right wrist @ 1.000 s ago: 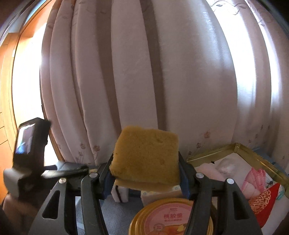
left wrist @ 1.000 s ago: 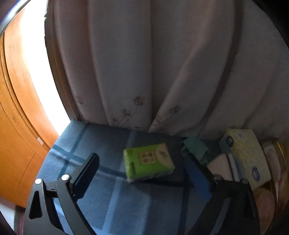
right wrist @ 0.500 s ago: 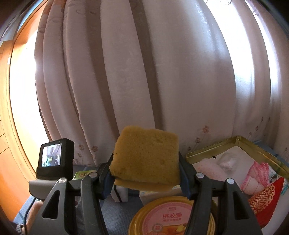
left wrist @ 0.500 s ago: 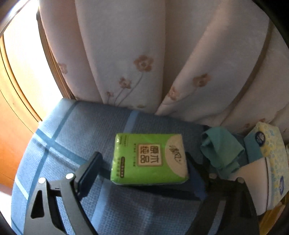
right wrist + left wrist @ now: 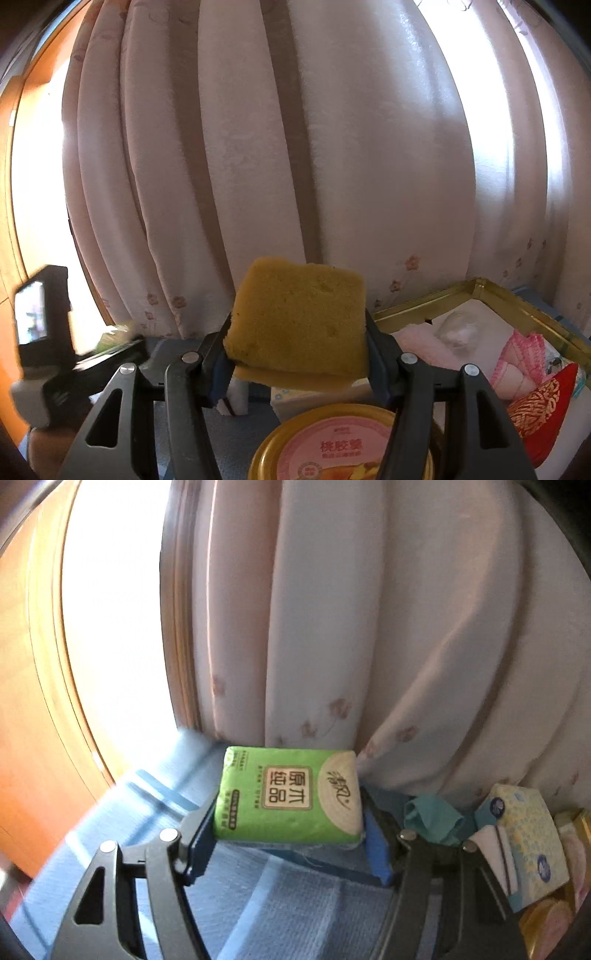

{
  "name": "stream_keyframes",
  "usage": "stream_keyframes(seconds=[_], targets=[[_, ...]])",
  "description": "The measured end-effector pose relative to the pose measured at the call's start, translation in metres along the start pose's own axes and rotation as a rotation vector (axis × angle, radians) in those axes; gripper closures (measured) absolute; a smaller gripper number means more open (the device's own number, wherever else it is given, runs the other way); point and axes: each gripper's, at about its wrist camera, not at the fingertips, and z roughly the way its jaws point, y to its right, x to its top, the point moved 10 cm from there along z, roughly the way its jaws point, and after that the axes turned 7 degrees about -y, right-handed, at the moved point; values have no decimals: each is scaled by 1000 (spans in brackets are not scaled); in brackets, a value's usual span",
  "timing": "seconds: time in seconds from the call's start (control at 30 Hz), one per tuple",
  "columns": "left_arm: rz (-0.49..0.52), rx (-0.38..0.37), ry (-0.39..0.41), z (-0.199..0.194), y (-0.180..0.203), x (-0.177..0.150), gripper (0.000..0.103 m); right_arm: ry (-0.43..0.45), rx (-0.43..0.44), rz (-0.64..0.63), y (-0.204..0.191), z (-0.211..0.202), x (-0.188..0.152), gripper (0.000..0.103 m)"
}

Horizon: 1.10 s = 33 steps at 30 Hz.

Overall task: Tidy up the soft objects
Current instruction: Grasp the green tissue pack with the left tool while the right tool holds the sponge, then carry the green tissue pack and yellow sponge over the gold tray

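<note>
In the left wrist view my left gripper is shut on a green tissue pack and holds it above the blue checked cloth. In the right wrist view my right gripper is shut on a yellow sponge, held in the air in front of the curtain. The left gripper's body with its small screen shows at the left of the right wrist view.
A teal cloth, a patterned tissue pack and a white folded item lie right of the left gripper. A gold-rimmed tray holds pink and red soft items. A round yellow-rimmed tub sits below the sponge. Pink curtains hang behind.
My left gripper closed on the green tissue pack and lifted it off the cloth. The right gripper still holds the sponge, nearly unmoved.
</note>
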Motion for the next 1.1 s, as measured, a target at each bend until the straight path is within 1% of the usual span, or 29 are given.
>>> stream_keyframes(seconds=[0.03, 0.13, 0.27, 0.37, 0.5, 0.57, 0.8, 0.97, 1.1], targets=[[19, 6, 28, -9, 3, 0, 35, 3, -4, -4, 0, 0, 0, 41], [55, 15, 77, -27, 8, -1, 35, 10, -9, -27, -4, 0, -2, 41], [78, 30, 126, -49, 17, -7, 35, 29, -9, -84, -16, -2, -4, 41], [71, 31, 135, -61, 17, -10, 35, 38, -1, -109, -22, -4, -6, 41], [44, 16, 147, -77, 13, -18, 35, 29, -7, -112, -21, -5, -8, 41], [33, 18, 163, -77, 1, -18, 35, 25, -15, -112, -19, -4, -9, 41], [64, 5, 200, -85, 11, -31, 35, 14, -31, -132, -10, -9, -14, 41], [66, -4, 216, -94, 14, -41, 35, 12, -37, -148, -4, -13, -17, 41], [80, -2, 231, -97, 16, -46, 35, 33, -43, -177, -3, -22, -18, 41]])
